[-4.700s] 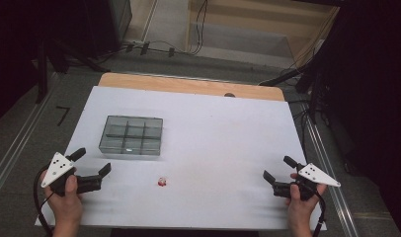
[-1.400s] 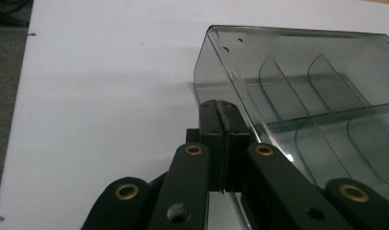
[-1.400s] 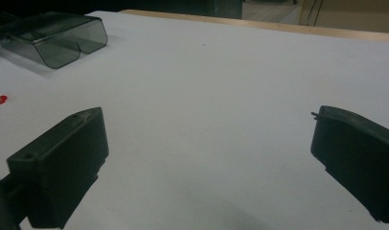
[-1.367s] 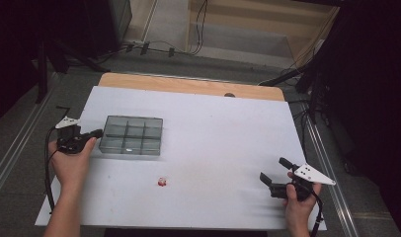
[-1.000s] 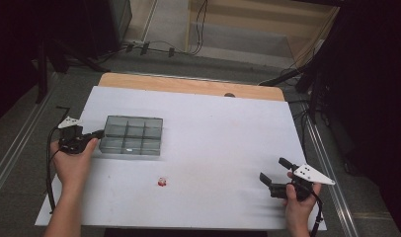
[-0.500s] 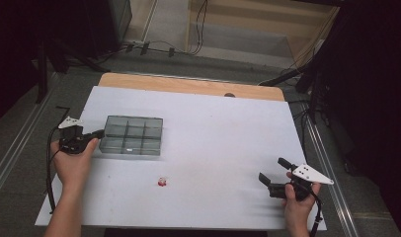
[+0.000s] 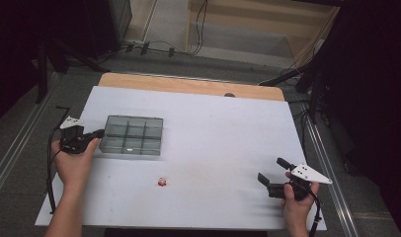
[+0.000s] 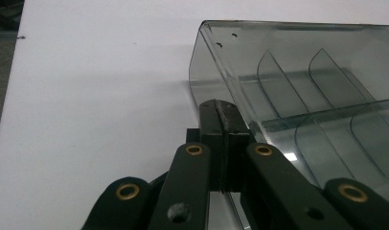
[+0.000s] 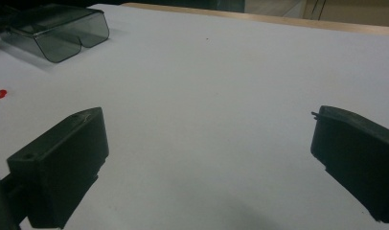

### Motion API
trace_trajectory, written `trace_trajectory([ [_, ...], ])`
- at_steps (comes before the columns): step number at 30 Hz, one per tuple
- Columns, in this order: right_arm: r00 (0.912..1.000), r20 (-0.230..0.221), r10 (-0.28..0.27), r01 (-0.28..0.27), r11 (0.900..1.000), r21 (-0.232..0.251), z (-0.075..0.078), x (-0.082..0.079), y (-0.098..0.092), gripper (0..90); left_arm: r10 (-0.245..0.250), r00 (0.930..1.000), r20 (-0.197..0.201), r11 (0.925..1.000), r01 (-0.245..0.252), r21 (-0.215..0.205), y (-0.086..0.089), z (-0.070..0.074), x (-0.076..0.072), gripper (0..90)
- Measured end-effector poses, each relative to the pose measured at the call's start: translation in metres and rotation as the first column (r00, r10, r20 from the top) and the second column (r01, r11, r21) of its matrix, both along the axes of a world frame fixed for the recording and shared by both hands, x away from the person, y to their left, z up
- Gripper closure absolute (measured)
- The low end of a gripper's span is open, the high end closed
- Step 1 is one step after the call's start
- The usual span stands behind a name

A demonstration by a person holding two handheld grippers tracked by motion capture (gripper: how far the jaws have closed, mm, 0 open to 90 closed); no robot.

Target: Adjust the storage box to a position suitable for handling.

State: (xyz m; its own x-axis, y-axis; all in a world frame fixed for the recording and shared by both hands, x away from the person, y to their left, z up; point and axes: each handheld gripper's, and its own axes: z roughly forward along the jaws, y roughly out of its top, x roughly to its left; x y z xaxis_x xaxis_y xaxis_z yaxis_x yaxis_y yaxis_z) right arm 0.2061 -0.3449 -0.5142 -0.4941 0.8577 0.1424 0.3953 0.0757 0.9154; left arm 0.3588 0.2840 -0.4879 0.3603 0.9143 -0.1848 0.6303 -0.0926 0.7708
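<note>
The left gripper [image 8: 224, 120] has its jaws pressed together on the left wall of the grey tray [image 8: 298, 72], which sits near the table's [image 7: 218, 128] left edge. The right gripper [image 7: 273, 174] rests by the near right corner, jaws wide apart and holding nothing. A small red piece [image 7: 162, 182] lies near the front edge.

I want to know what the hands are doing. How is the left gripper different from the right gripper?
The left gripper has its jaws shut on the near wall of the clear divided box; the right gripper has its jaws open and holds nothing. The left one is at the box; the right one is over bare white table. Both have black jaws.
</note>
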Motion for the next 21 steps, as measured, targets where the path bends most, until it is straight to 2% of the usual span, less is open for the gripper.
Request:
trace_trajectory([
  [8,1.0000,0.001,0.004,-0.004,1.000,-0.005,0.000,0.001,0.001,0.0,-0.011,0.9999,0.006,0.9999,0.011,-0.002,-0.003,-0.001,0.000,89.4],
  [21,1.0000,0.002,0.008,-0.008,1.000,-0.007,-0.001,0.001,0.001,0.0,-0.046,0.9989,0.014,0.9990,0.046,-0.004,-0.019,-0.003,0.001,89.4],
])
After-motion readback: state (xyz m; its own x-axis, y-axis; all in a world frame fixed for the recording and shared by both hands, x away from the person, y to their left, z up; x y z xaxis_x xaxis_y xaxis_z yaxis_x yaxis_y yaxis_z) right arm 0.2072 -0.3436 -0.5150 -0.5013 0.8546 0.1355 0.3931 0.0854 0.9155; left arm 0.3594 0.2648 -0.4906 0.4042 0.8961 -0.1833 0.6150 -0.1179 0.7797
